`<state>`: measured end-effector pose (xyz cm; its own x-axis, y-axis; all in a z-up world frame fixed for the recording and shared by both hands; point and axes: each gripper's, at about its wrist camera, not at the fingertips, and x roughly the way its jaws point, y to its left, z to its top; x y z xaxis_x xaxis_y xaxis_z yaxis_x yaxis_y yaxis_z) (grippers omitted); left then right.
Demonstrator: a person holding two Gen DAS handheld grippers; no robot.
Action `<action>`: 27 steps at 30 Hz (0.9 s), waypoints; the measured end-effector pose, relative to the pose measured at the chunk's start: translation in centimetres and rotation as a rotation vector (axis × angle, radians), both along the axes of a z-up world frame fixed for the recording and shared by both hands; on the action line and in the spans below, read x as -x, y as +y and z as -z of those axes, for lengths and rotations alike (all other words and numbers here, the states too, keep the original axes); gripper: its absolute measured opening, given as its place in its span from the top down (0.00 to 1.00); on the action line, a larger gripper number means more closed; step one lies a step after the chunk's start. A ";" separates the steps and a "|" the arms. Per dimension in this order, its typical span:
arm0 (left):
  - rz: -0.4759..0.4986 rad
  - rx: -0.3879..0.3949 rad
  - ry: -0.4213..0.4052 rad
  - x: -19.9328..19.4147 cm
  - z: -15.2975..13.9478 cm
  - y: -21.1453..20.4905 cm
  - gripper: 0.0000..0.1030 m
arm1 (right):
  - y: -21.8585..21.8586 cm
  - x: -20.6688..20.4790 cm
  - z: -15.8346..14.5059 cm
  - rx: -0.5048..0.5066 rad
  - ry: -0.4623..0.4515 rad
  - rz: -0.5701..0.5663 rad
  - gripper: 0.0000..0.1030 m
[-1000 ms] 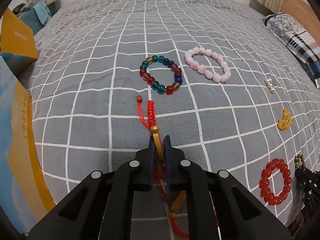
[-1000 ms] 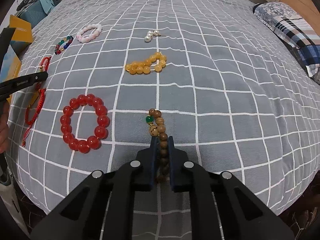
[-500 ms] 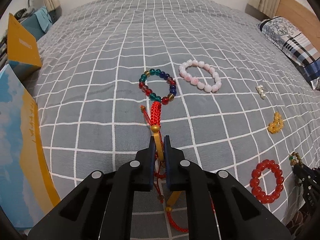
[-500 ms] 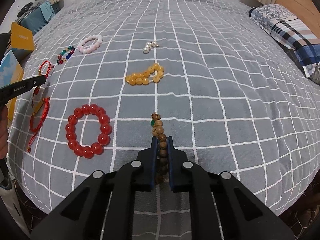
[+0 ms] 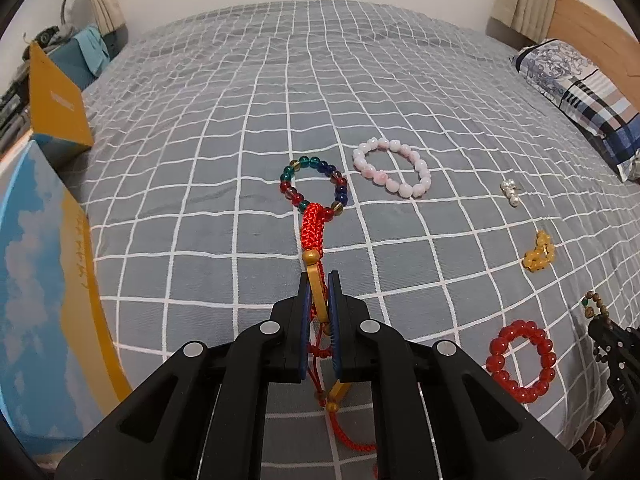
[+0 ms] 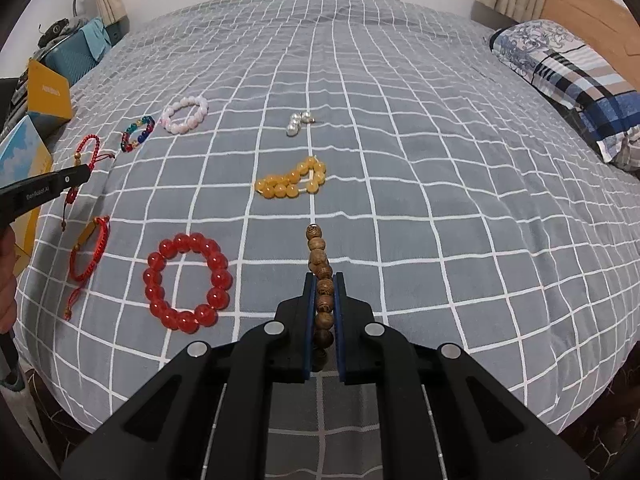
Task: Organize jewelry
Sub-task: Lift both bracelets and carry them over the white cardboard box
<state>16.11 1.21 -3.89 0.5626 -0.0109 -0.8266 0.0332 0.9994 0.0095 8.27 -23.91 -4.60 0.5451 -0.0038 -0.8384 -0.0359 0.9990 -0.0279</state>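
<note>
My left gripper (image 5: pixel 319 280) is shut on a red cord bracelet (image 5: pixel 313 230) with gold beads and holds it above the grey checked bedspread (image 5: pixel 200 208). My right gripper (image 6: pixel 323 280) is shut on a brown wooden bead bracelet (image 6: pixel 319 256), also lifted off the bed. On the bed lie a multicoloured bead bracelet (image 5: pixel 314 186), a pink bead bracelet (image 5: pixel 394 168), a pearl piece (image 5: pixel 511 192), a yellow bead bracelet (image 6: pixel 292 182), a red bead bracelet (image 6: pixel 186 282) and another red cord bracelet (image 6: pixel 90 248).
A blue and yellow box (image 5: pixel 44 280) stands at the bed's left edge, with an open yellow box (image 5: pixel 56 108) behind it. A patterned pillow (image 6: pixel 568 76) lies at the far right. The left gripper shows in the right wrist view (image 6: pixel 86 174).
Both grippers have risen and pulled back from the bed, each carrying its bracelet. The red cord bracelet now hangs in front of the multicoloured one.
</note>
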 end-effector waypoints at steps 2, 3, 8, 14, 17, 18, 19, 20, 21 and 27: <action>-0.001 0.000 -0.009 0.6 -0.3 -0.4 0.93 | 0.1 0.1 -0.2 -0.005 -0.011 -0.004 0.93; -0.002 0.006 -0.009 0.8 -0.5 -0.4 0.93 | 0.2 0.2 -0.4 -0.009 -0.019 -0.003 0.93; -0.011 0.026 -0.041 2.0 -1.7 -0.6 0.93 | 0.3 0.2 -1.2 0.004 -0.058 0.019 0.93; -0.011 0.040 -0.069 3.6 -3.4 -0.6 0.93 | 0.6 0.2 -2.7 0.004 -0.100 0.036 0.93; -0.013 0.046 -0.084 4.3 -4.3 -0.3 0.93 | 1.0 0.2 -3.9 -0.003 -0.125 0.037 0.93; -0.017 0.047 -0.090 4.7 -4.7 -0.1 0.93 | 1.4 0.5 -4.4 0.012 -0.150 0.032 0.93; -0.019 0.046 -0.097 4.9 -5.0 0.0 0.93 | 1.8 0.6 -4.7 0.026 -0.160 0.029 0.93; -0.021 0.046 -0.105 5.3 -5.5 0.3 0.93 | 2.0 0.7 -4.9 0.031 -0.163 0.026 0.93; -0.025 0.044 -0.110 5.5 -5.8 0.5 0.93 | 2.3 0.7 -5.1 0.022 -0.162 0.019 0.93; -0.063 0.043 -0.146 6.8 -7.9 2.3 0.93 | 3.8 0.9 -6.5 0.013 -0.178 0.005 0.93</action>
<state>9.27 3.47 4.03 0.6778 -0.0057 -0.7352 -0.0278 0.9991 -0.0333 7.34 -20.14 1.85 0.6846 -0.0174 -0.7287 -0.0242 0.9986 -0.0466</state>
